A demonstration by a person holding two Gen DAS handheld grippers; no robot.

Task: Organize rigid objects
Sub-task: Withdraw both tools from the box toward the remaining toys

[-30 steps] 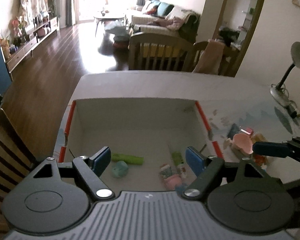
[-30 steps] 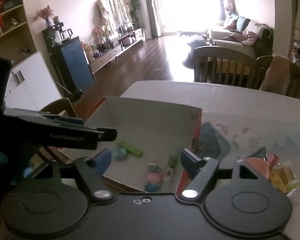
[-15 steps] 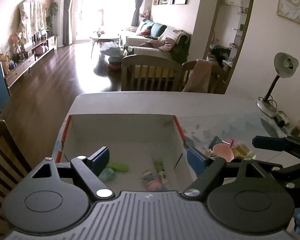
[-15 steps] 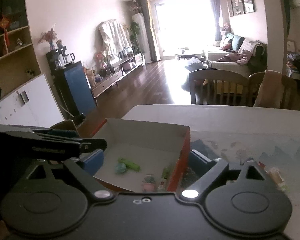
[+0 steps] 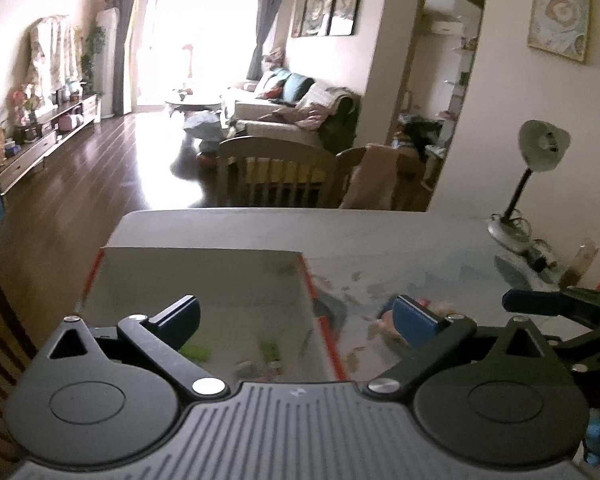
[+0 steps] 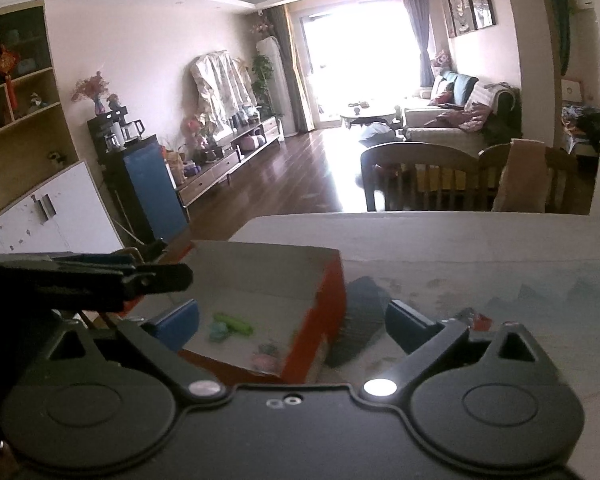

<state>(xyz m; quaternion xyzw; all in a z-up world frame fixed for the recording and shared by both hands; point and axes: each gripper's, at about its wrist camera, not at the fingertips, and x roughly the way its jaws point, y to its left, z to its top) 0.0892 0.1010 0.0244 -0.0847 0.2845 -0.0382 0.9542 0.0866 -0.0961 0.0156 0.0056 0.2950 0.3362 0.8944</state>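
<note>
Two grippers over a table (image 5: 380, 236), left gripper (image 5: 296, 320) and right gripper (image 6: 292, 320) both with jaws apart and holding nothing, green tube (image 6: 234, 322) and small toys lying inside a red-edged box (image 6: 260, 268), more clutter right of it

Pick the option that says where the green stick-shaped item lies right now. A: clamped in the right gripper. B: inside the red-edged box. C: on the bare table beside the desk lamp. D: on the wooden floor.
B: the green stick lies on the floor of the red-edged box, and the right gripper is open and empty.
</note>
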